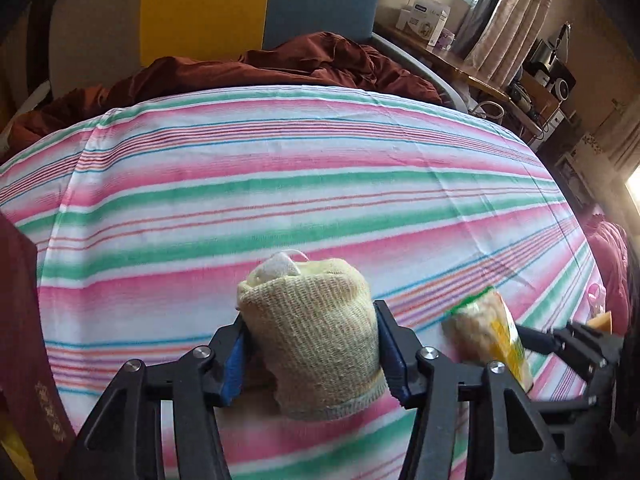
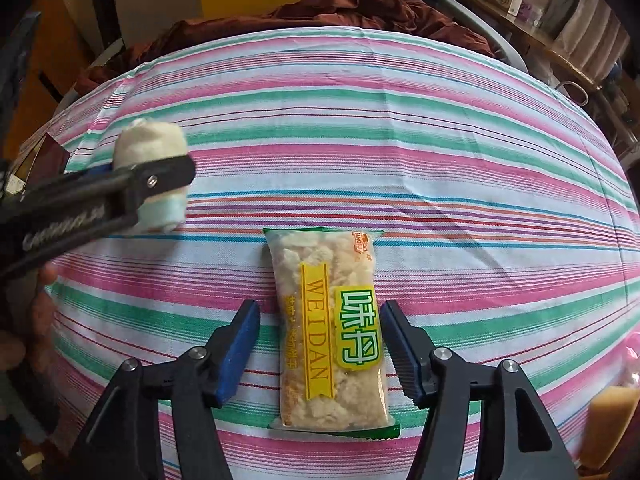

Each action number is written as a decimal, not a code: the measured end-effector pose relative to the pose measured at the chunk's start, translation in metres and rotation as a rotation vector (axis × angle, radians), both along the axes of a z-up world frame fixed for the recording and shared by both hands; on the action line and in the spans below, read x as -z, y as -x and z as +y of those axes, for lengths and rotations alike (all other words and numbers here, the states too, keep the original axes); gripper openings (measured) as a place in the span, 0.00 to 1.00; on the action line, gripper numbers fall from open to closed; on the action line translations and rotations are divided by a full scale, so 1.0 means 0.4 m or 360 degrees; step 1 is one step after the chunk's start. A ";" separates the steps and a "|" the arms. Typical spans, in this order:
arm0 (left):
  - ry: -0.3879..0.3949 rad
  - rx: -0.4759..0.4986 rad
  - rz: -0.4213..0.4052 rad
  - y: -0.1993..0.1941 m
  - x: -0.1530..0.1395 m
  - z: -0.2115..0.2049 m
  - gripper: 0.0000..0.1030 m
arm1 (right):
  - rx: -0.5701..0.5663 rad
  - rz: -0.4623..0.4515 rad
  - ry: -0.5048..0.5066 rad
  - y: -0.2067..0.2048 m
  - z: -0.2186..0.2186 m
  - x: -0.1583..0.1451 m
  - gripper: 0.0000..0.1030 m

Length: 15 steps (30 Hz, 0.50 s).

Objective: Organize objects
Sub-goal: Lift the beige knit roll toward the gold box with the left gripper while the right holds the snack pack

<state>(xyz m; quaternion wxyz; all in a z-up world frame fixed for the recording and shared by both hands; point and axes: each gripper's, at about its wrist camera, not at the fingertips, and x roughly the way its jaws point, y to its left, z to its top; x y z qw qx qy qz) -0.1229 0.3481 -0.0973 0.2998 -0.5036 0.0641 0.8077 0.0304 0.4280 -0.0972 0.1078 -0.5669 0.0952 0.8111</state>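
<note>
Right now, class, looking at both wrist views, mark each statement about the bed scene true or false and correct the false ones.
1. The left gripper is clamped on a rolled beige knitted sock. True.
2. The right gripper is squeezing the clear snack packet with yellow and green label. False: its pads stand clear of the packet on both sides.
3. The packet lies flat on the striped pink, green and white bedsheet. True.
4. The sock rests beside the packet, touching it. False: they are apart.
</note>
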 end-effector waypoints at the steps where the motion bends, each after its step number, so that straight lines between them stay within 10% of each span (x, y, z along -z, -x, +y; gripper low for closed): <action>1: -0.0002 0.0019 0.0015 -0.026 -0.002 -0.021 0.55 | 0.0004 0.0004 0.0001 -0.001 0.003 -0.001 0.61; 6: -0.0008 0.0142 0.0108 -0.177 -0.012 -0.100 0.54 | 0.0011 0.0026 -0.0031 -0.006 0.014 -0.009 0.42; 15: -0.0069 0.0233 0.0148 -0.281 -0.001 -0.143 0.54 | 0.0020 0.0032 0.0012 -0.013 0.027 -0.006 0.46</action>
